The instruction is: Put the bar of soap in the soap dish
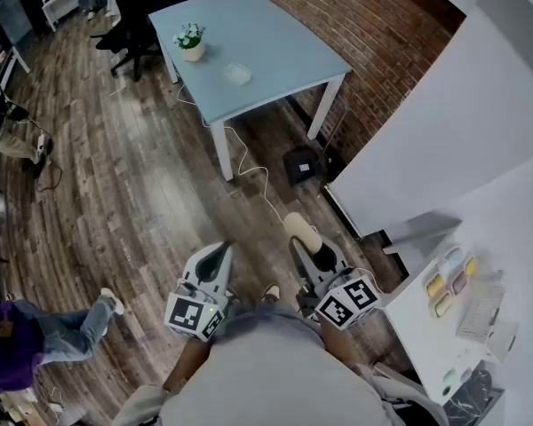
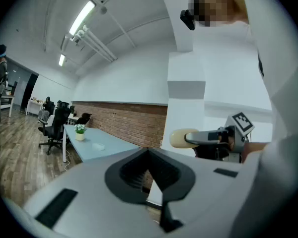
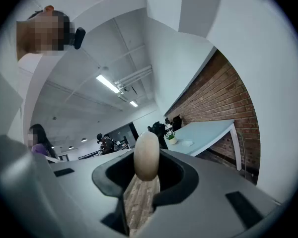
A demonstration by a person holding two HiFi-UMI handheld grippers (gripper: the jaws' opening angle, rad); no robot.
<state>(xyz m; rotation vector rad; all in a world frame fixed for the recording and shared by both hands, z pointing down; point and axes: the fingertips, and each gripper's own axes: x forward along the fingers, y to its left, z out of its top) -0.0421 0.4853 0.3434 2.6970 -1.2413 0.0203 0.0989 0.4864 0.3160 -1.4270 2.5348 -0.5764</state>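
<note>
My right gripper [image 1: 304, 238] is held level and is shut on a beige oval bar of soap [image 1: 299, 228], which sticks out past the jaw tips. The soap [image 3: 146, 155] stands on edge between the jaws in the right gripper view, and it [image 2: 181, 138] also shows from the side in the left gripper view. My left gripper [image 1: 220, 252] is beside it, shut and with nothing in it. A small pale soap dish [image 1: 237, 74] lies on the light blue table [image 1: 275, 51] far ahead, next to a potted plant [image 1: 190, 43].
Wood floor lies between me and the table, with a white cable and a black box [image 1: 300, 165] on it. A brick wall runs behind the table. A white counter [image 1: 426, 318] with coloured items stands at my right. Office chairs are at the back left, and a person in purple [image 1: 18, 344] is at the lower left.
</note>
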